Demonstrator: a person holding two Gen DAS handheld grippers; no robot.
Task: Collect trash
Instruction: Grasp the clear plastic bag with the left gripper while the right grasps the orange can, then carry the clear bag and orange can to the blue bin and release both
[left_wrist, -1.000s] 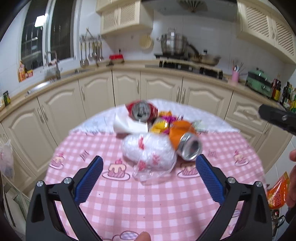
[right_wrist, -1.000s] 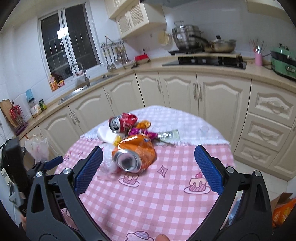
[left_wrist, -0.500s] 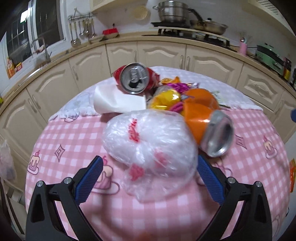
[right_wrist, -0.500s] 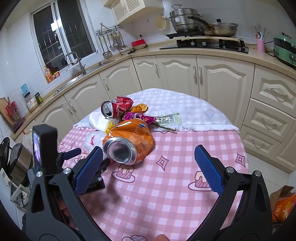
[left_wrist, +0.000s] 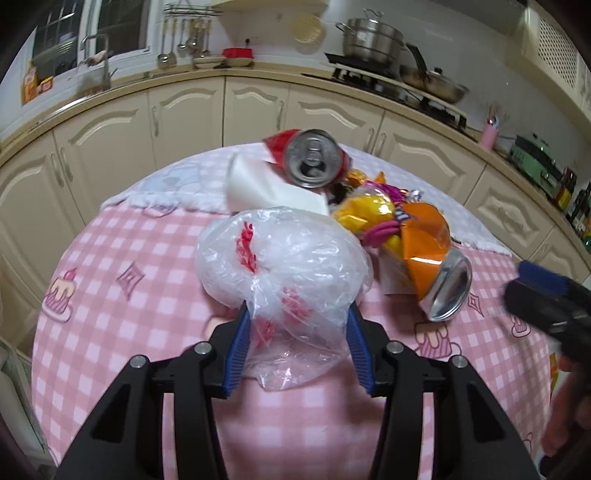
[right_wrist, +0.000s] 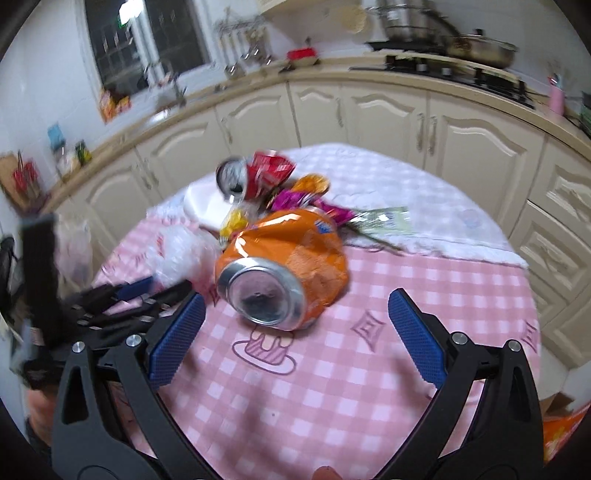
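A pile of trash lies on a round table with a pink checked cloth (left_wrist: 129, 295). My left gripper (left_wrist: 298, 332) has its blue pads closed in on the near end of a crumpled clear plastic bag (left_wrist: 284, 258) with red print. Behind it lie a white napkin (left_wrist: 258, 188), a crushed red can (left_wrist: 312, 158), yellow and purple wrappers (left_wrist: 369, 214) and a crushed orange can (left_wrist: 432, 266). My right gripper (right_wrist: 295, 328) is open, just in front of the orange can (right_wrist: 284, 273), not touching it.
Cream kitchen cabinets (left_wrist: 184, 114) curve around behind the table. The counter holds a sink, hanging utensils, a hob with a steel pot (left_wrist: 373, 40) and pan. An orange snack bag (right_wrist: 561, 428) lies on the floor at the right. The left gripper shows at the left in the right wrist view (right_wrist: 122, 299).
My left gripper moved forward and closed its jaws onto the plastic bag. My right gripper moved closer to the orange can and stayed open.
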